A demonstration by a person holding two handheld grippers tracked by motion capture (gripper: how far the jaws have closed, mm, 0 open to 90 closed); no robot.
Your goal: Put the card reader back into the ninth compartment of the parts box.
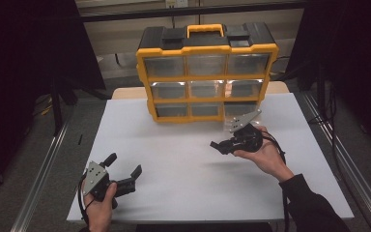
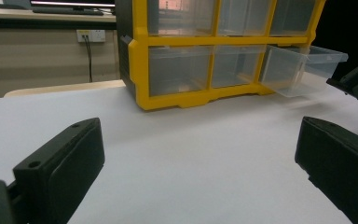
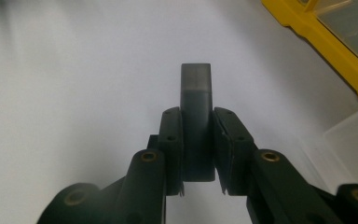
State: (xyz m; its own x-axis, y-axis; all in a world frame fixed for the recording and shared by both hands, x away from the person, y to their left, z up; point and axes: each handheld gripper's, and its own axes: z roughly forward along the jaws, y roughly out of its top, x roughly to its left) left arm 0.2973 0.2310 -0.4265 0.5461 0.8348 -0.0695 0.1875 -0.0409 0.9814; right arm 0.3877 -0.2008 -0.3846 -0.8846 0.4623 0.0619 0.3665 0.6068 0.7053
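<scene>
We've got the right gripper (image 1: pixel 222 145), right of centre in the high view, pinching a small dark grey rectangular block (image 3: pixel 196 121) flat between its pads, which likely keeps it from twisting. The block's long axis runs along the jaws, free end pointing to the top of the right gripper view. The clear plastic drawer (image 2: pixel 303 67) stands pulled out of the yellow-framed organiser (image 1: pixel 206 72), probably the drop target. The left gripper (image 1: pixel 124 170) rests lower left, jaws spread, empty.

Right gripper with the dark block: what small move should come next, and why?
Probably carry it toward the open drawer. The right gripper is shut on a dark grey block above the white table, and that bottom-right drawer of the yellow organizer stands pulled out close by.
</scene>
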